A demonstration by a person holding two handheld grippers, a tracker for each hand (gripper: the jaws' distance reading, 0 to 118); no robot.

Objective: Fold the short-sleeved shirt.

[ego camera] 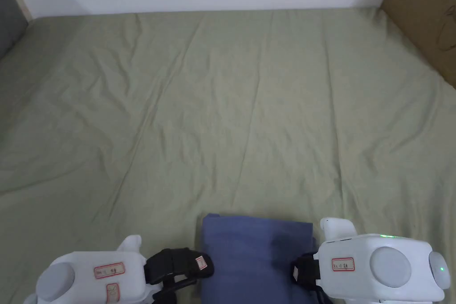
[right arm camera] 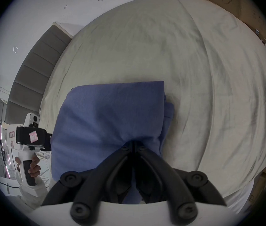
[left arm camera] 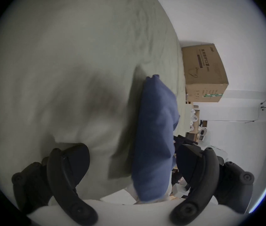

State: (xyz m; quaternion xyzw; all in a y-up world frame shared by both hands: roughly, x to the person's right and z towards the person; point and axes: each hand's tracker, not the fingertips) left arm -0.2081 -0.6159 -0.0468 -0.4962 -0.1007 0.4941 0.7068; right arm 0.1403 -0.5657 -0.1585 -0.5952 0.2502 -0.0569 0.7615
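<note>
Left gripper [left arm camera: 132, 162]: jaws wide apart, holding nothing.
Shirt [right arm camera: 109, 118]: blue, folded up on the green bed sheet [ego camera: 231, 109]; it sits beside the left jaws.
Right gripper [right arm camera: 134, 142]: jaws pinched tight on the shirt's near edge.

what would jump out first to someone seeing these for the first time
The folded blue shirt stands out, a dark block at the near edge of the pale green bedsheet. The right tongs are clamped on its near edge, while the left tongs gape open beside it. A cardboard box sits at the far right.
</note>
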